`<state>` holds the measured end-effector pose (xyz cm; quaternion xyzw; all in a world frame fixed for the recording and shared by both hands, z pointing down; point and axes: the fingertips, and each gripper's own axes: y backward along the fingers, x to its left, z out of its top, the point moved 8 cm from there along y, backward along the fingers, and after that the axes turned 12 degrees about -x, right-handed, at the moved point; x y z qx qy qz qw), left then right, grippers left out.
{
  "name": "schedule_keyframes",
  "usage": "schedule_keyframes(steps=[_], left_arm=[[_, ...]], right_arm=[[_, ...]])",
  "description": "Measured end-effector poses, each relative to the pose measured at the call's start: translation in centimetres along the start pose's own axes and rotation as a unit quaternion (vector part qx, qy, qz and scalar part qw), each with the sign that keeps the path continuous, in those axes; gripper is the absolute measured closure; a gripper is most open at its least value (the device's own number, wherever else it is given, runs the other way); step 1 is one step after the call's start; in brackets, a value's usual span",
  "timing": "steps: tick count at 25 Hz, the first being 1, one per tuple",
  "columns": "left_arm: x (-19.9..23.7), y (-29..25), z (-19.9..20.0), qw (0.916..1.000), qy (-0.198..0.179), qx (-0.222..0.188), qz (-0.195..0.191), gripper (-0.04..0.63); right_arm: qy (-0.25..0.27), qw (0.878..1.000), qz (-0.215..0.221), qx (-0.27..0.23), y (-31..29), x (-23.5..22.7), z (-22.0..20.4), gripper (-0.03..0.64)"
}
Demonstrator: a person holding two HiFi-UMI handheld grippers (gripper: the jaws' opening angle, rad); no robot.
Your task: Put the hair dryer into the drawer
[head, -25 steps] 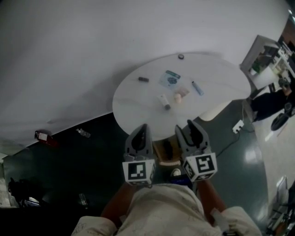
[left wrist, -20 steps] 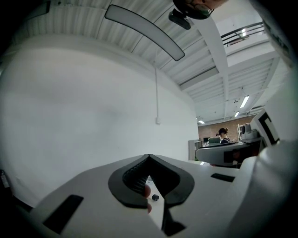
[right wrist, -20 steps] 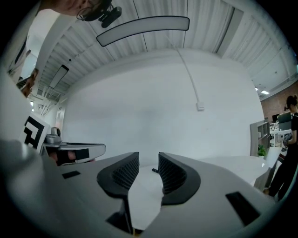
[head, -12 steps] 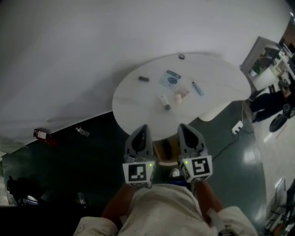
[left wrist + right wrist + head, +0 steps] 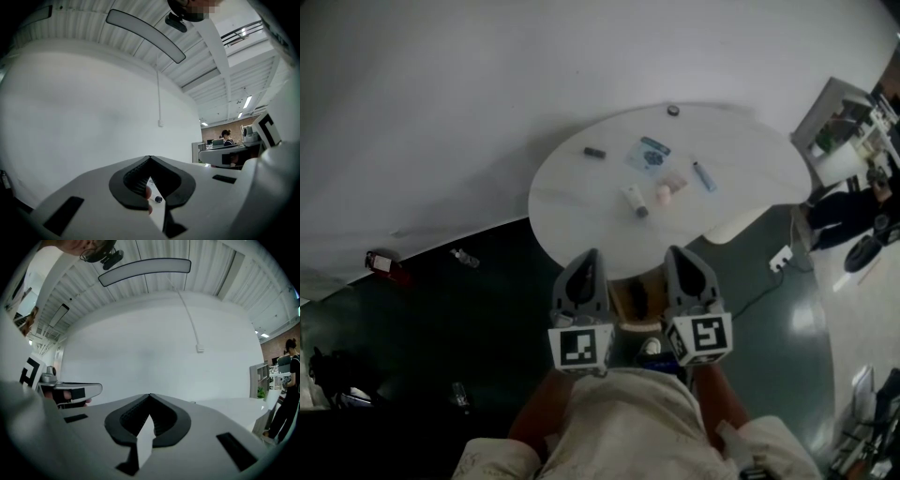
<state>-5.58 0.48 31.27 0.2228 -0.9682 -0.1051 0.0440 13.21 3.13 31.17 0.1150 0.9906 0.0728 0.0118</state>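
1. We see both forearms reach forward from the torso. The left forearm (image 5: 536, 412) and right forearm (image 5: 724, 398) run nearly parallel, each with a gripper held level.
2. The left gripper (image 5: 587, 255) and right gripper (image 5: 680, 253) sit side by side but apart. Both point at the near edge of the round white table (image 5: 572, 192), with their marker cubes closest to the body.
3. The left gripper's jaws are pressed together at the tips with nothing pinched. Through the small gap behind the tips we see only the tabletop.
4. The right gripper's jaws are likewise pressed together and hold nothing.
5. Each gripper view shows the other gripper off to one side at about the same height.
6. Between the two grippers, just under the table's near rim, is what looks like an open tan drawer (image 5: 622, 305). A dark shape (image 5: 639, 300) lies inside it. We cannot tell whether that is the hair dryer, and no view shows one clearly.
7. On the table, well ahead of the grippers, lie small things: a dark cylinder (image 5: 594, 152), a teal packet (image 5: 649, 157), a tube (image 5: 636, 202) and a blue pen-like stick (image 5: 703, 176).
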Motion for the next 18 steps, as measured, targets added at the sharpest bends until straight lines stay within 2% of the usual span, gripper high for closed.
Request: schedule_keyframes(steps=[9,18], left_arm=[[0.36,0.83,-0.68,0.9999,0.001,0.007,0.016,0.594],[0.77,0.28,-0.51,0.9999,-0.007,0.0,0.012,0.594]], right_arm=[[-0.002,1.0,0.007,0.007,-0.12,0.1,-0.3,0.611],[-0.002,1.0,0.001,0.005,-0.29,-0.33,-0.59,0.611]])
